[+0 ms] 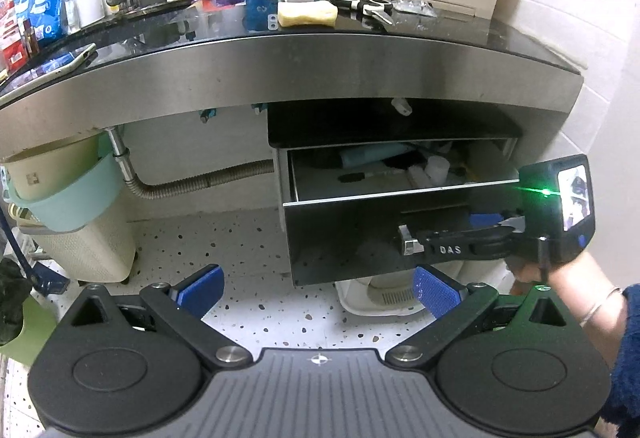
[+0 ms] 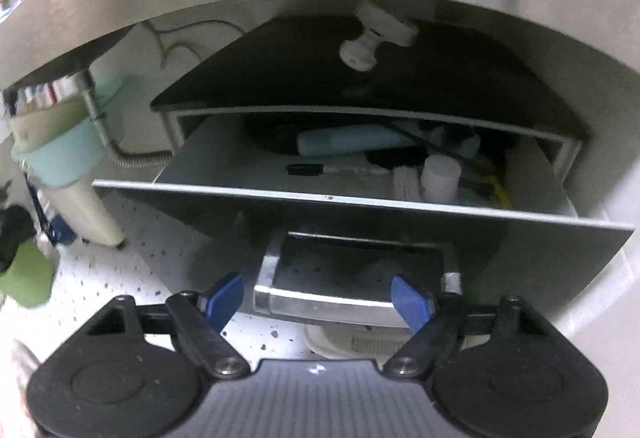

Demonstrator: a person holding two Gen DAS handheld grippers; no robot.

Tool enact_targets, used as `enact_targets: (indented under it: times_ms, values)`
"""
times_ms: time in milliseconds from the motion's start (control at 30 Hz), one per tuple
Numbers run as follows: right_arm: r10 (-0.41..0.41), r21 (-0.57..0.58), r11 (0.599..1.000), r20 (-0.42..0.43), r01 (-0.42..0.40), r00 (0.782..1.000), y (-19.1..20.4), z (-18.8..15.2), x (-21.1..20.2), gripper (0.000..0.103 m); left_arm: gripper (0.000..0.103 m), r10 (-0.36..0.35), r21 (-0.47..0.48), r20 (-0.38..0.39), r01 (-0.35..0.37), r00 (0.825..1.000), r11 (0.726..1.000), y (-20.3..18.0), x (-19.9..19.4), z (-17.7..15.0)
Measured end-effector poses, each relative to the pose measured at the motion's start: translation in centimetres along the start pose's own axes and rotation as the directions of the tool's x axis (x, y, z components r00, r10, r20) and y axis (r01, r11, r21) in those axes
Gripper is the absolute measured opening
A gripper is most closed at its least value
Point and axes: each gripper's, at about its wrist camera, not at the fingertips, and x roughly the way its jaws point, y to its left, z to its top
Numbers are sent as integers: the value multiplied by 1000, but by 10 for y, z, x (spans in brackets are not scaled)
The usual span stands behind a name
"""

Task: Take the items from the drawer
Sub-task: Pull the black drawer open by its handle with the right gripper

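Observation:
A black-fronted drawer (image 1: 360, 234) under the steel counter stands pulled partly out; it also shows in the right wrist view (image 2: 200, 206). Inside lie a light blue tube (image 2: 348, 142), a black marker (image 2: 332, 169), a white cylinder (image 2: 440, 174) and other small items. My right gripper (image 2: 318, 298) is open, its blue fingers either side of the drawer's metal handle (image 2: 340, 302), just in front of it. From the left wrist view the right gripper (image 1: 448, 248) sits at the handle. My left gripper (image 1: 318, 286) is open and empty, back from the drawer, above the floor.
The steel counter edge (image 1: 300, 66) overhangs the drawer. Scissors (image 1: 362, 4), a sponge (image 1: 307, 14) and bottles sit on top. A corrugated drain hose (image 1: 200, 184), a teal basket (image 1: 76, 198) and a cream bin (image 1: 92, 250) stand left. A white tiled wall is on the right.

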Motion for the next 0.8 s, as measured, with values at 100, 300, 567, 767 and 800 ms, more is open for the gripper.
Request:
enact_targets:
  times_ms: [100, 300, 567, 767, 800]
  values:
    - [-34, 46, 998, -6, 34, 999, -2, 2, 9, 81, 102, 1, -12, 0, -1, 1000, 1000, 3, -1, 0]
    - [-62, 136, 988, -46, 68, 997, -13, 10, 28, 80, 102, 0, -32, -5, -1, 1000, 999, 7, 2, 1]
    - [-120, 84, 988, -77, 127, 990, -7, 5, 48, 80, 102, -4, -28, -9, 4, 1000, 1000, 7, 3, -1]
    - [-131, 65, 989, -72, 136, 989, -4, 1, 54, 82, 102, -7, -28, -12, 6, 1000, 1000, 6, 3, -2]
    - [-131, 62, 989, -67, 135, 989, -3, 0, 54, 82, 102, -9, -27, -12, 9, 1000, 1000, 6, 2, -2]
